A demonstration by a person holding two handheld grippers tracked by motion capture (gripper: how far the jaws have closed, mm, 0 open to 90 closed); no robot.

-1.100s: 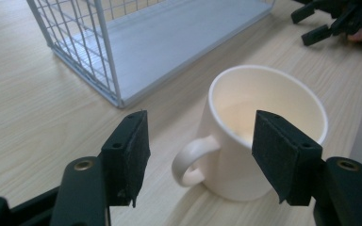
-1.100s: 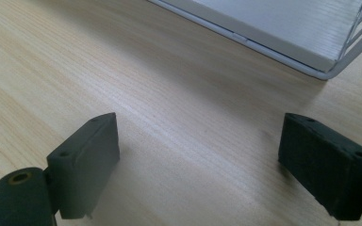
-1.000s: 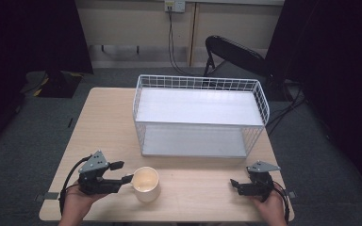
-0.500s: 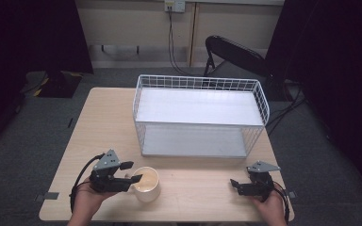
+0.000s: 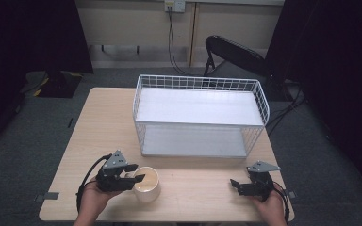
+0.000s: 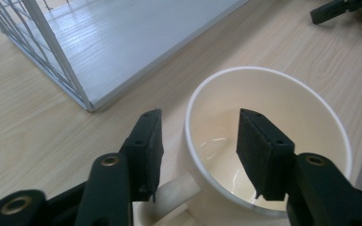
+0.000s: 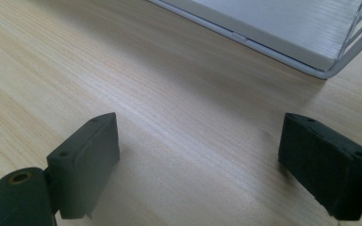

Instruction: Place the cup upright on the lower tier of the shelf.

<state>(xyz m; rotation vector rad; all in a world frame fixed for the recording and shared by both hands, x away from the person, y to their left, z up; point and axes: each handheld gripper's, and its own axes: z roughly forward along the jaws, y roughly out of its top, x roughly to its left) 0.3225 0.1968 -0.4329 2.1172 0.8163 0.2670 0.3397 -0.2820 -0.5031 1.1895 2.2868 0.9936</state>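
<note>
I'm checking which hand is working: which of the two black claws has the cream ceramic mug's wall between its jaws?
The left claw: its jaws, just closing, straddle the cream ceramic mug wall, one inside, one outside. The right claw gapes over bare wooden table.

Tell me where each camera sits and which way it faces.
High view: above the table's near edge, facing forward and down; both hands, left gripper, right gripper.
Left gripper view: rides that gripper, jaws straddling the cream mug's wall.
Right gripper view: looks along open jaws at bare table.
All views show the wire basket.
</note>
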